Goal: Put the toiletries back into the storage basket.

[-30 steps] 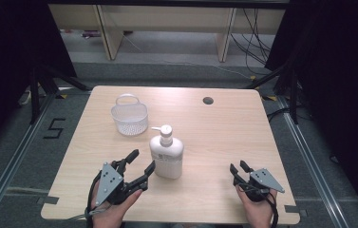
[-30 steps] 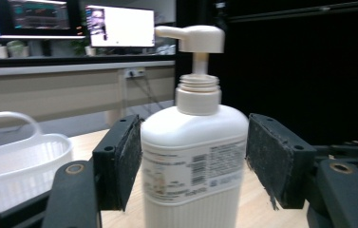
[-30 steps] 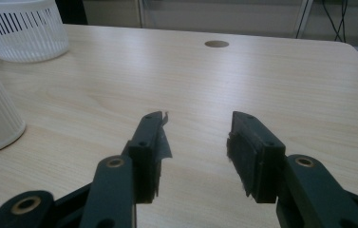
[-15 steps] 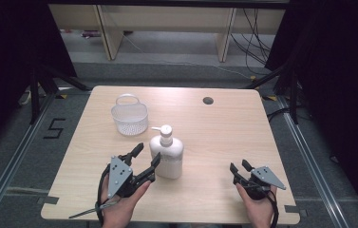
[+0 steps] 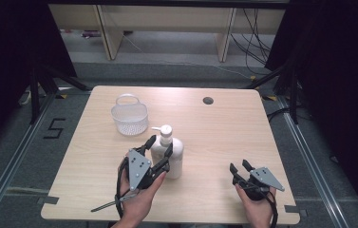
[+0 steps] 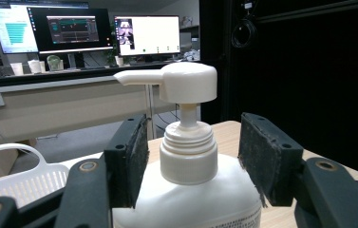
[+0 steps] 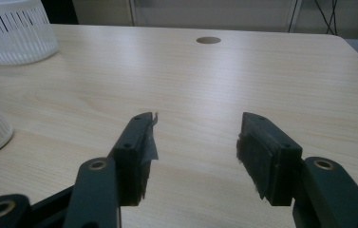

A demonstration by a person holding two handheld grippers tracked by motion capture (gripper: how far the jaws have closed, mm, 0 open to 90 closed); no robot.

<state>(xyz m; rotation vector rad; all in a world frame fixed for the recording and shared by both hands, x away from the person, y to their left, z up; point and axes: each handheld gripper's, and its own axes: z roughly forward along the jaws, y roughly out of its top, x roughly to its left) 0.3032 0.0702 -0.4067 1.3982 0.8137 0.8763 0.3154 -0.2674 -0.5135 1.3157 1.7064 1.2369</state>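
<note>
Jaws of left gripper (image 6: 188, 166) closing, wide, astride soap bottle (image 6: 186, 194) neck, untouched; right gripper (image 7: 195, 156) wide, empty, above bench (image 7: 262, 71).

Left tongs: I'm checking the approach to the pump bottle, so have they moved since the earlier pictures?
Yes. In the high view the left tongs have advanced up the table toward the basket, now straddling the pump bottle, closing slightly without gripping.

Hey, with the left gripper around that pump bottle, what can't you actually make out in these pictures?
- Pump bottle: base cut off by the left gripper view's bottom edge; label print too small.
- Left gripper: in the high view it hides the bottle's near side, so pad contact is unclear.
- Basket: cropped by the right gripper view's edge.
</note>
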